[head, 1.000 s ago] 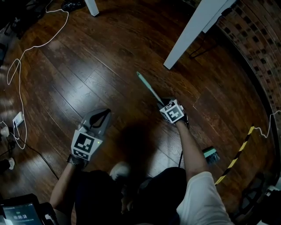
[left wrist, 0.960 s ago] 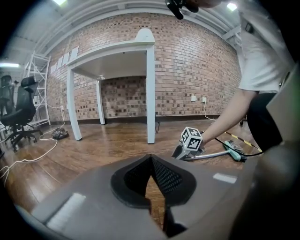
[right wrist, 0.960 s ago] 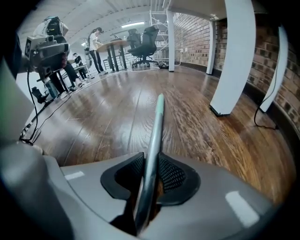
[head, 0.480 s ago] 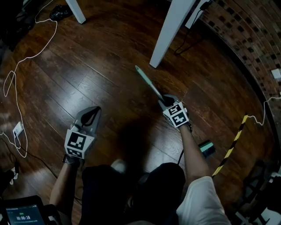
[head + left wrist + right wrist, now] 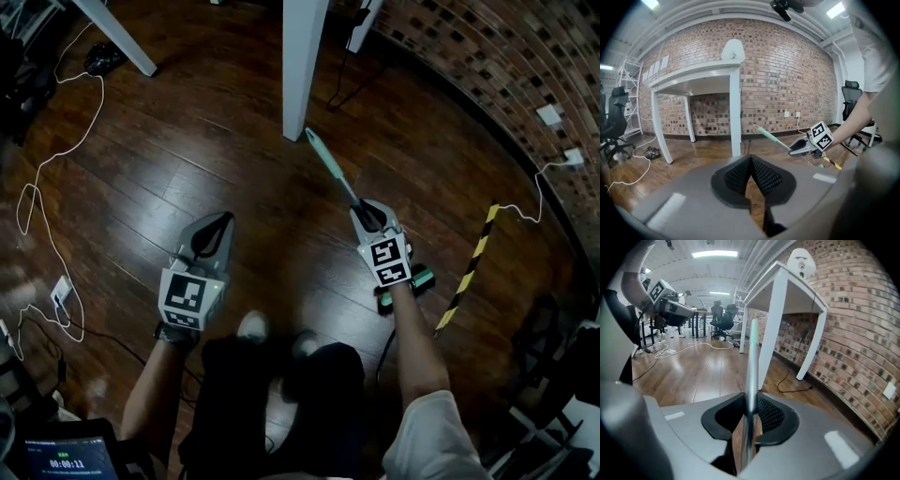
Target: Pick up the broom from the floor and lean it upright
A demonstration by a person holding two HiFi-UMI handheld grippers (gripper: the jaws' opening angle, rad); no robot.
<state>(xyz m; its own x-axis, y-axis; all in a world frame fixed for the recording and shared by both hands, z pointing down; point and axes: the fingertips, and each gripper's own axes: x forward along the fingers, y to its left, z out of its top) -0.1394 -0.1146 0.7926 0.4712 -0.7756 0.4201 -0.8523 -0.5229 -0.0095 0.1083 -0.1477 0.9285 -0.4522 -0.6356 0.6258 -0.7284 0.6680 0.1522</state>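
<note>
right claw closing on the broom handle; left claw together, empty; tablet reads 00:00:11.

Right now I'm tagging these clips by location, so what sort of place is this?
Probably an office or lab workspace. There is a long brick wall, a tall white table on a dark wood floor, and office chairs farther back under ceiling strip lights.
</note>
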